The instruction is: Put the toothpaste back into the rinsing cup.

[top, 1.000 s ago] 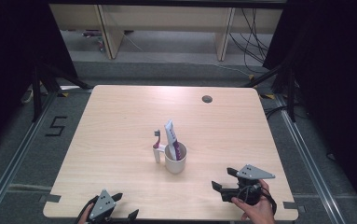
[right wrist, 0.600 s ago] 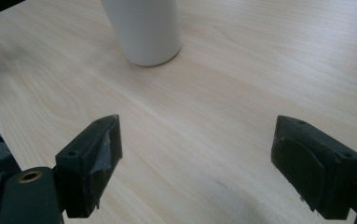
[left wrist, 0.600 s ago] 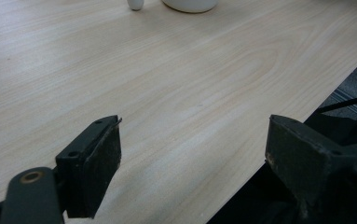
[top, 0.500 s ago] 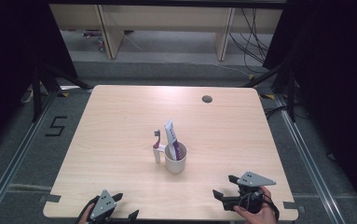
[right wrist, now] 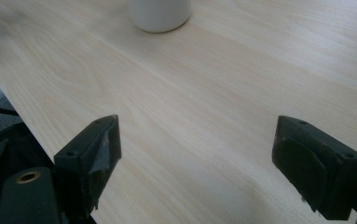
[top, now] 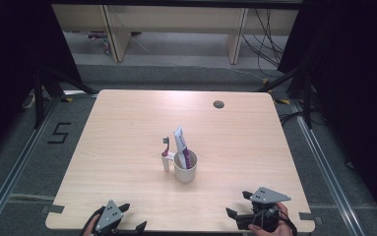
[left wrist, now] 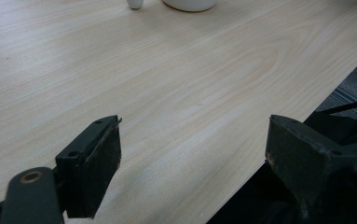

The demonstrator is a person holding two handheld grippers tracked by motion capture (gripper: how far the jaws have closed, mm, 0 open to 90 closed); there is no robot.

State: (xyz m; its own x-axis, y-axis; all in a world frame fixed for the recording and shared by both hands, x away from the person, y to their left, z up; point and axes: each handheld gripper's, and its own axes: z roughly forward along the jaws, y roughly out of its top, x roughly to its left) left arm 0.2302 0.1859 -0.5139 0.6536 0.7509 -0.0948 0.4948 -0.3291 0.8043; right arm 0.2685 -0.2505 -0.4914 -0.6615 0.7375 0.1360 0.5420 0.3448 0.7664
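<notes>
Right gripper (top: 240, 219) has slid back toward me since a second ago and now sits at the table's (top: 127, 128) near edge, jaws wide apart and holding nothing. Left gripper (top: 129, 219) hasn't budged at its near corner, gaping too. From up high, the mug (top: 185, 168) stands mid-table with a tube (top: 181, 142) inside and a toothbrush (top: 166, 150) just beside it, bare wood all around.

Left gripper view: mug base (left wrist: 189, 3) far ahead, table edge on the right, nothing in between.

Right gripper view: mug (right wrist: 159, 14) straight ahead, clear run.
</notes>
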